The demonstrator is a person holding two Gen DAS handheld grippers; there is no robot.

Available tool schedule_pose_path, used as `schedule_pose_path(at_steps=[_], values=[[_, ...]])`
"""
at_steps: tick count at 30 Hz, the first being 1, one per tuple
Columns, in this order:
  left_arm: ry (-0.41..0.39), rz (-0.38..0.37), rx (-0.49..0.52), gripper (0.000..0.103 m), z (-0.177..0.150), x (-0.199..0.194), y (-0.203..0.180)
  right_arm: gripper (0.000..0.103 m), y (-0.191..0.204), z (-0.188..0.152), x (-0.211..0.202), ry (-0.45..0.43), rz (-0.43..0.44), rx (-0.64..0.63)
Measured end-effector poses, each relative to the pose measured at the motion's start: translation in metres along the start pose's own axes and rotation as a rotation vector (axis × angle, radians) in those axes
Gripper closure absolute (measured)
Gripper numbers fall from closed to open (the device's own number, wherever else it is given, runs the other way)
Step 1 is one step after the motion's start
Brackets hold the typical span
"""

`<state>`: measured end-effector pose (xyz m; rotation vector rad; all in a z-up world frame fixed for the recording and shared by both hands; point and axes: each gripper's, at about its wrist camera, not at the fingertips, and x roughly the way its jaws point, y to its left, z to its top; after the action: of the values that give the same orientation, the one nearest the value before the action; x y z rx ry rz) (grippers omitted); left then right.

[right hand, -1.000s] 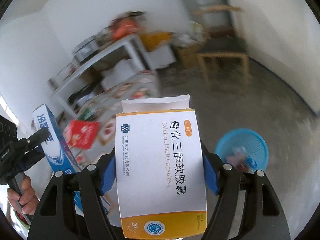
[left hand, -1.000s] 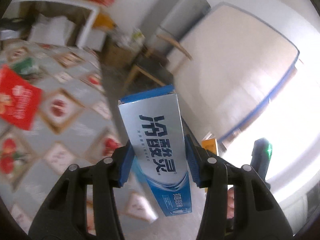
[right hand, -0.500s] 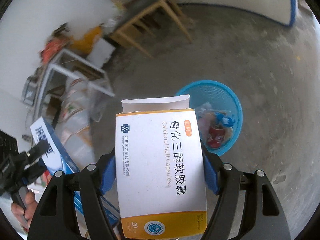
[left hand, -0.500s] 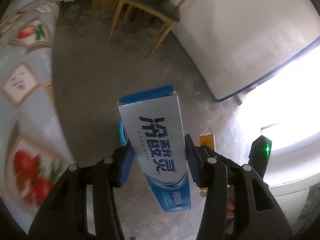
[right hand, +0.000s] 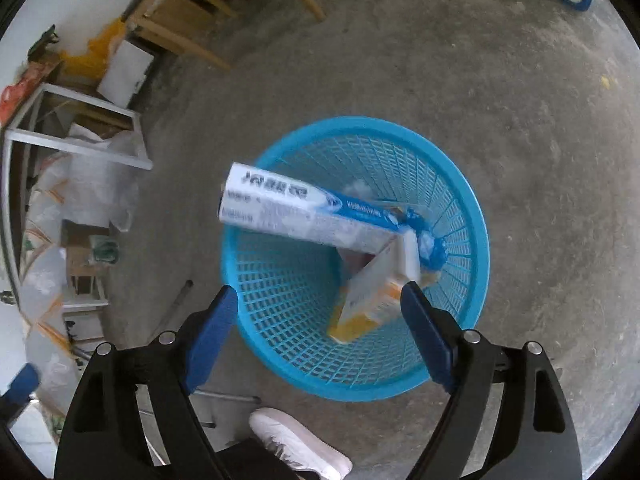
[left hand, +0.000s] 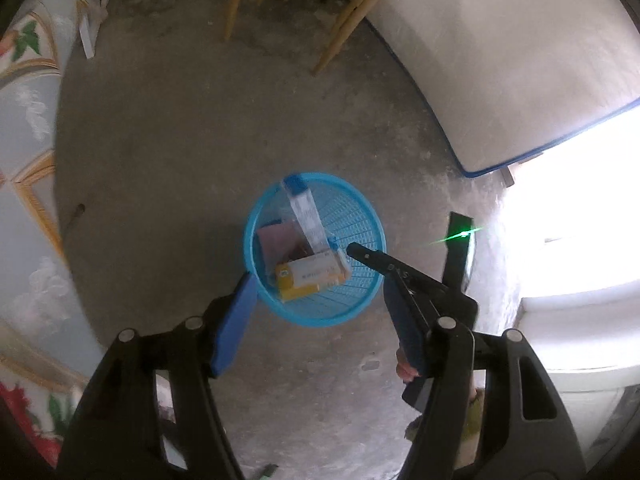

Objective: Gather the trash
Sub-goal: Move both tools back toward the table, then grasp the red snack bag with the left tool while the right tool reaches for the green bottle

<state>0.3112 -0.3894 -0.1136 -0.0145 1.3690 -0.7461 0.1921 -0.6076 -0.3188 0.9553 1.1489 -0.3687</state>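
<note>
Grey concrete floor, round blue plastic mesh basket holding long blue-and-white toothpaste carton and white-and-orange medicine box, left gripper and right gripper above, jaws just spread, released, empty

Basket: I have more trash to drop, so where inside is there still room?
The basket has bare mesh on its shelf-side half. The far side is crowded: the toothpaste box leans across the rim, and the capsule box stands tilted below it.

Plastic mesh basket, rough concrete floor
</note>
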Motion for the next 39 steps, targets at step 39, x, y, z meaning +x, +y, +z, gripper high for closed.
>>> schedule_pose_path(at_steps=[39], values=[[-0.901, 0.072, -0.516, 0.025, -0.252, -0.352, 0.352, 0.019, 0.566, -0.231, -0.089, 0.094, 0.533, -1.035]])
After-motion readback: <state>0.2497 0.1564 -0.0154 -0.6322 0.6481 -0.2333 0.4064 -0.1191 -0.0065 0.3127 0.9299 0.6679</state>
